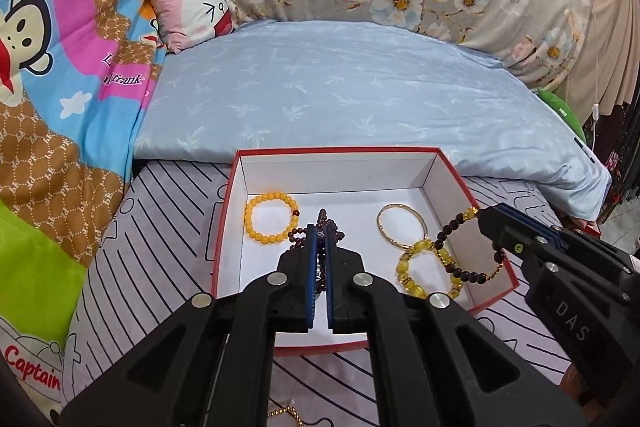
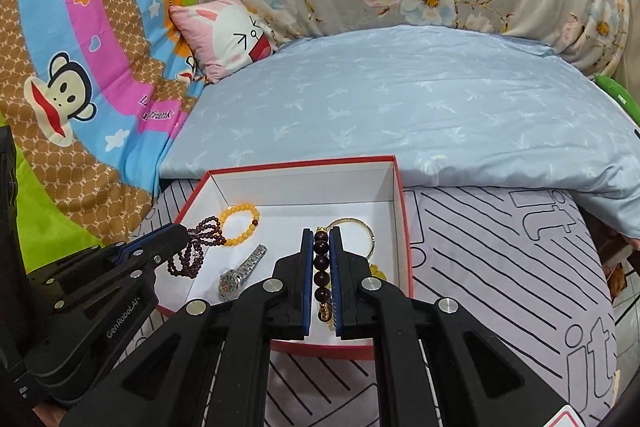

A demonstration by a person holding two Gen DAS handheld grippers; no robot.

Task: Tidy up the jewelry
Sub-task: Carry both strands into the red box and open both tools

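A red box (image 1: 472,187) with a white inside sits on the bed; it also shows in the right wrist view (image 2: 404,227). My left gripper (image 1: 320,227) is shut on a dark purple bead strand (image 1: 296,235), held over the box (image 2: 200,239). My right gripper (image 2: 322,233) is shut on a dark brown bead bracelet (image 2: 320,263) with gold beads, held over the box's right side (image 1: 460,223). In the box lie a yellow bead bracelet (image 1: 272,217), a gold bangle (image 1: 402,227), a yellow chunky bracelet (image 1: 416,267) and a silver watch (image 2: 240,271).
The box rests on a striped grey cloth (image 2: 500,267). A light blue quilt (image 1: 340,87) lies behind it, with a pink rabbit pillow (image 1: 192,3) and a cartoon blanket (image 1: 60,87) at left. A gold chain (image 1: 284,413) lies on the cloth near me.
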